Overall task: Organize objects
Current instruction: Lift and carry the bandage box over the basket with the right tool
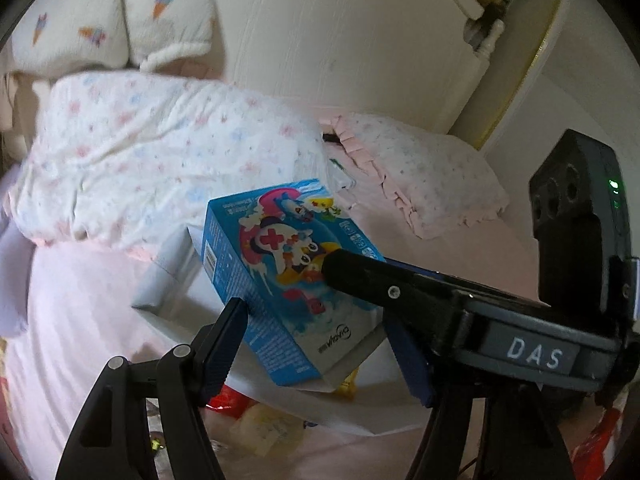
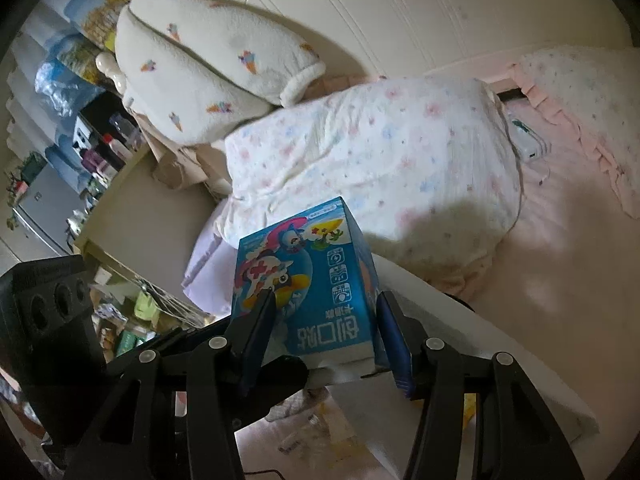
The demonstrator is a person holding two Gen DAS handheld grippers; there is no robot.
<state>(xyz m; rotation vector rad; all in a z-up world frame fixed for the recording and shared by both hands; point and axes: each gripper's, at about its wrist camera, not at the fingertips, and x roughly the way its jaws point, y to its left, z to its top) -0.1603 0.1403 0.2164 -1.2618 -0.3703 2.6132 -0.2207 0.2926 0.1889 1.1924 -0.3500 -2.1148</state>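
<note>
Right wrist | one blue box point(image 2: 308, 280) | right tongs point(image 2: 326, 338) clamp it | left tongs point(image 1: 316, 340) too

One blue box point(image 2: 308, 280); one white tray point(image 1: 168, 280); two pillows point(image 1: 424, 172) point(image 2: 208, 76); one quilt point(image 2: 372, 152).

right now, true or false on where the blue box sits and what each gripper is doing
1. The blue box has cartoon penguins printed on it. True.
2. The right gripper has its fingers on either side of the box. True.
3. The box lies on the floral quilt. False: it is at the white tray, in front of the quilt.
4. The left gripper is far from the box. False: the box is between its fingers too.
5. The pillow is plain white. False: it carries small ice cream cone prints.
</note>
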